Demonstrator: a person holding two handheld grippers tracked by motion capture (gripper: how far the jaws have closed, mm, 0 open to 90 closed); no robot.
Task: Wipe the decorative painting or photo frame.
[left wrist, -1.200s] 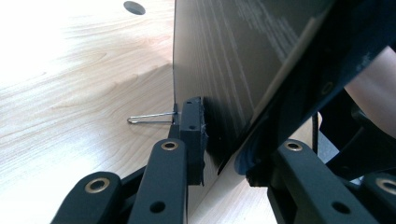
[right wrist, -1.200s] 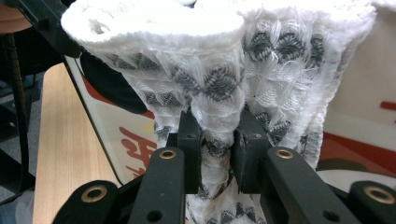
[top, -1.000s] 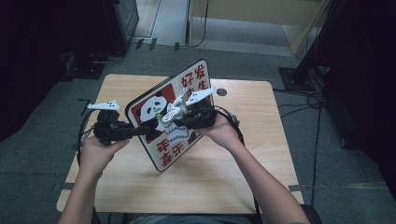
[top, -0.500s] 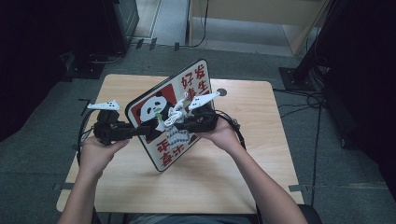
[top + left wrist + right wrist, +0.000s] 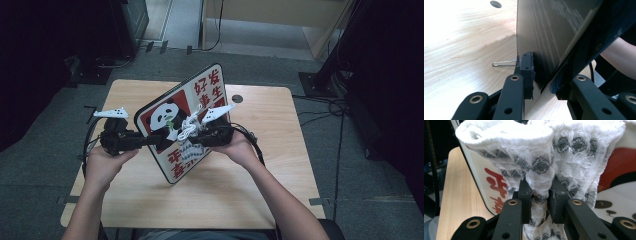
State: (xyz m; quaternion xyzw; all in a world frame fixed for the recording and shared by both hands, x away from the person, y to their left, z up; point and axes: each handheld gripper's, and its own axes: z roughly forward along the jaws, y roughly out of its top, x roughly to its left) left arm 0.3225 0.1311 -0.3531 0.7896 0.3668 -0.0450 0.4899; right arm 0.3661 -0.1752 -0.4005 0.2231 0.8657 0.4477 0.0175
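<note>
Wooden table (image 5: 240, 200): panda sign board (image 5: 170, 117) held tilted on edge above it, unchanged. Left gripper (image 5: 541, 75) clamped on the board's edge. Right gripper (image 5: 540, 195), slightly lower than before, pinches white patterned cloth (image 5: 541, 165) against the board's face.

Two bare forearms enter from the bottom of the high view, no sleeves showing. Each hand carries a matte black tool: the left tool (image 5: 131, 141) and the right tool (image 5: 204, 136). Each has a white three-cornered plate on top and a black cable looping behind. In the gripper views, flat black linkage arms carry brass-ringed pivots and small dark screws.
</note>
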